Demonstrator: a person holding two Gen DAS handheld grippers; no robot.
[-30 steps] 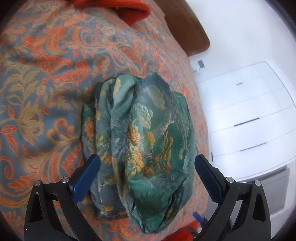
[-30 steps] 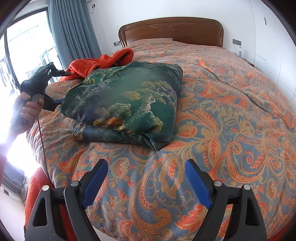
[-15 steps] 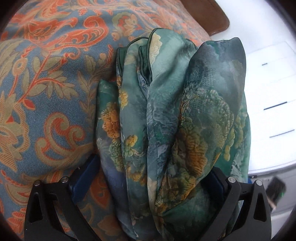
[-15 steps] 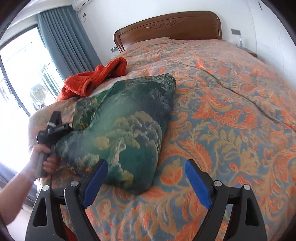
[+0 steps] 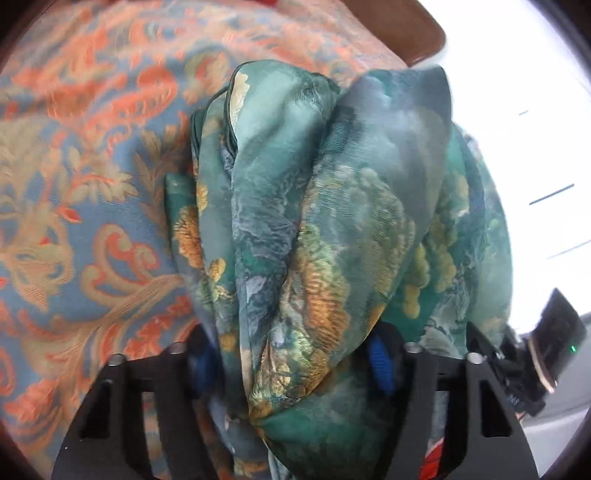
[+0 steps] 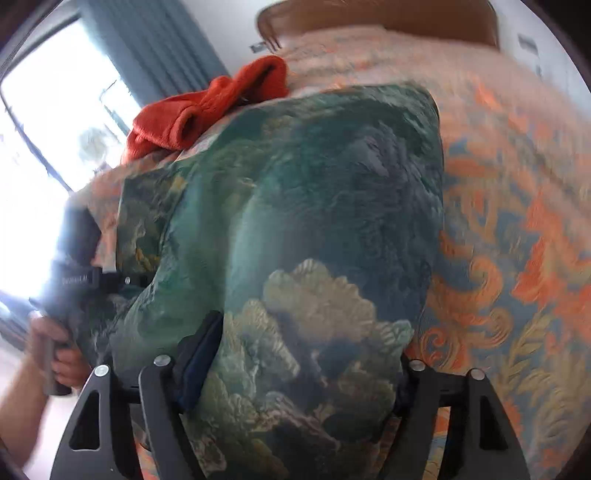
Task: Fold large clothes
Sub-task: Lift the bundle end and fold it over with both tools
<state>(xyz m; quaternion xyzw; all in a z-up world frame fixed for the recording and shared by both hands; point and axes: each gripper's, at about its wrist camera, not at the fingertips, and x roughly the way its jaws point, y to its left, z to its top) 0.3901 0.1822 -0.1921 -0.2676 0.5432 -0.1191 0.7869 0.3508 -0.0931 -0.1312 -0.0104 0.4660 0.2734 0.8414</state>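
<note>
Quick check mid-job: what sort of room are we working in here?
Most likely a home bedroom. The green cloth lies on a bed with a paisley quilt and a wooden headboard, and there are long curtains beside a bright window.

Bedroom: quilted bed (image 6: 517, 221), wooden headboard (image 6: 369, 18)

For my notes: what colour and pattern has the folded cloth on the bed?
Dark green folded cloth with golden tree and cloud landscape motifs; clearest in the right wrist view.
</note>
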